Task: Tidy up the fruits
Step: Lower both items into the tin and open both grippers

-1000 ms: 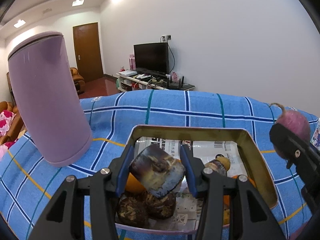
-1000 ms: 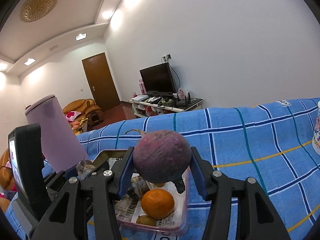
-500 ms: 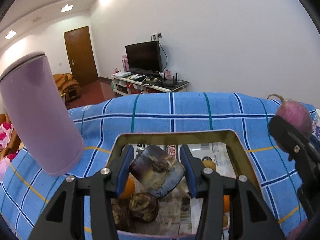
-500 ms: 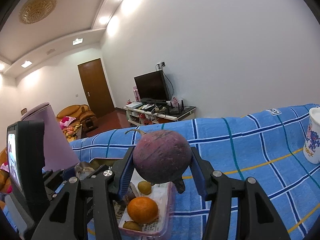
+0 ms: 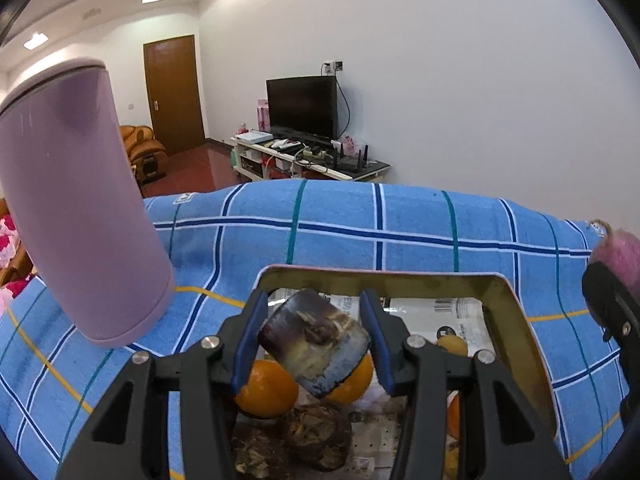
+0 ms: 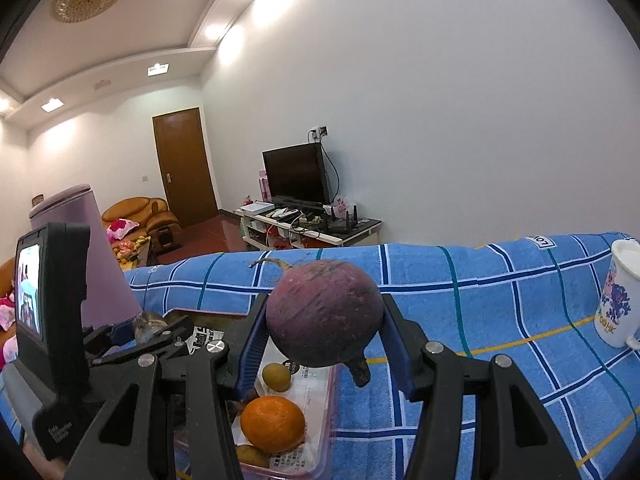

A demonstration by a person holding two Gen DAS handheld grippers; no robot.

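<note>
Round purple radish [image 6: 323, 312]: stemmed, lifted above the tray's [image 6: 330, 420] right edge. Dark brown tuber chunk [image 5: 314, 342]: tilted, lifted over oranges [image 5: 266, 390] inside tray.

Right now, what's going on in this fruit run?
Both tongs are loaded and held above the table. The left tongs grip a dark, flat-cut brown chunk over the paper-lined rectangular tray, which holds oranges and brown husky lumps. The right tongs grip a round purple root with a thin tail near the tray's right edge. Neither item is set down yet.
</note>
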